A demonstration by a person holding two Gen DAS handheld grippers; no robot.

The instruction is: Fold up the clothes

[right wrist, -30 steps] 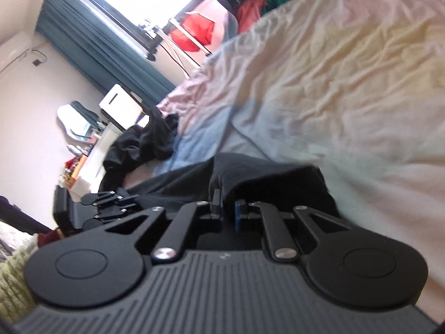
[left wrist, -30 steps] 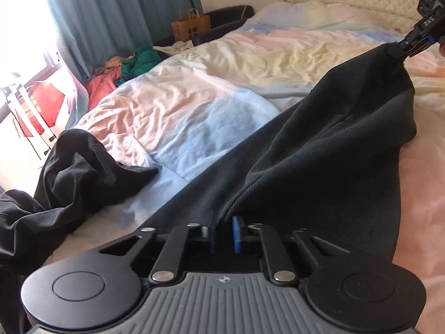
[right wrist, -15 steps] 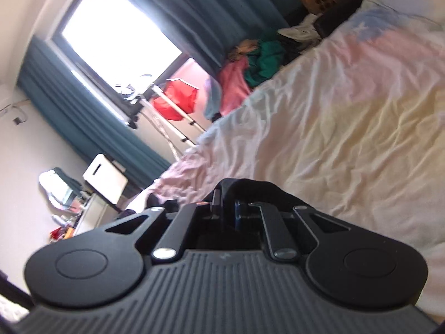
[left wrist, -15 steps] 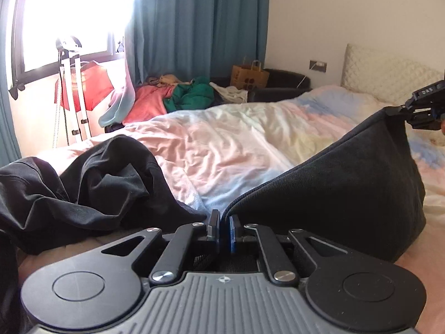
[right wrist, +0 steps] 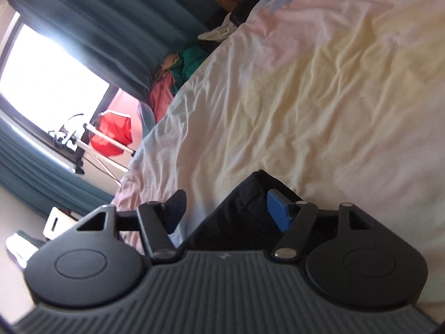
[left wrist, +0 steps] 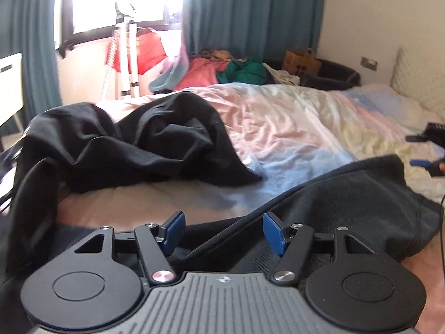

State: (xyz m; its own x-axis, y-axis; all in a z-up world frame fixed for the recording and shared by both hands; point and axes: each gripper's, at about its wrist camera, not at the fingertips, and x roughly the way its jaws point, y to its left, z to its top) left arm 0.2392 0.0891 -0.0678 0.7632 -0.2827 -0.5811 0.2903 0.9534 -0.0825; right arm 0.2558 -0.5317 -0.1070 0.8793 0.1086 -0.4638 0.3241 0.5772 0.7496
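Observation:
A dark knit garment (left wrist: 347, 203) lies on the bed in front of my left gripper (left wrist: 224, 232), whose blue pads (left wrist: 274, 232) stand wide apart with a fold of cloth running between them, not clamped. My right gripper (right wrist: 226, 213) is open too; a corner of the same dark garment (right wrist: 244, 211) rests between its fingers. My right gripper also shows at the right edge of the left wrist view (left wrist: 428, 150). A second crumpled black garment (left wrist: 133, 142) lies heaped to the left.
The bed (left wrist: 292, 128) has a wrinkled pastel pink, blue and yellow cover. Beyond it lie pink and green clothes (left wrist: 228, 69), a paper bag (left wrist: 300, 59), a drying rack (left wrist: 126, 55) by the window, and teal curtains (left wrist: 250, 14).
Both grippers have opened and let go of the dark garment, which has dropped onto the bed. The left gripper view has tilted up toward the window.

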